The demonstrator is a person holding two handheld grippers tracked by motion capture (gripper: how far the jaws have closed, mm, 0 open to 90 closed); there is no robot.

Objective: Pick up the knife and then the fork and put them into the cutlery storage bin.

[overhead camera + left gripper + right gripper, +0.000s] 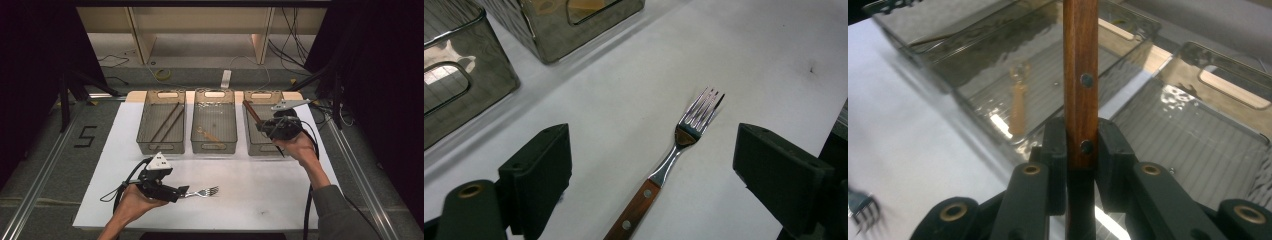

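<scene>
A fork (202,192) with a wooden riveted handle lies on the white table (260,190), tines pointing right. My left gripper (184,190) is open around its handle end; in the left gripper view the fork (674,155) lies between the two spread jaws of the left gripper (651,150), untouched by either. My right gripper (267,127) hovers over the right-hand bin (260,149), shut on a dark wooden utensil handle (251,111). In the right gripper view that handle (1080,60), with two rivets, stands upright in the right gripper (1081,135). Its working end is hidden.
Three clear bins stand in a row at the back. The left bin (160,147) holds two dark sticks (170,121). The middle bin (213,147) holds a pale wooden-handled utensil (210,135). Cables trail off the table's front and right sides.
</scene>
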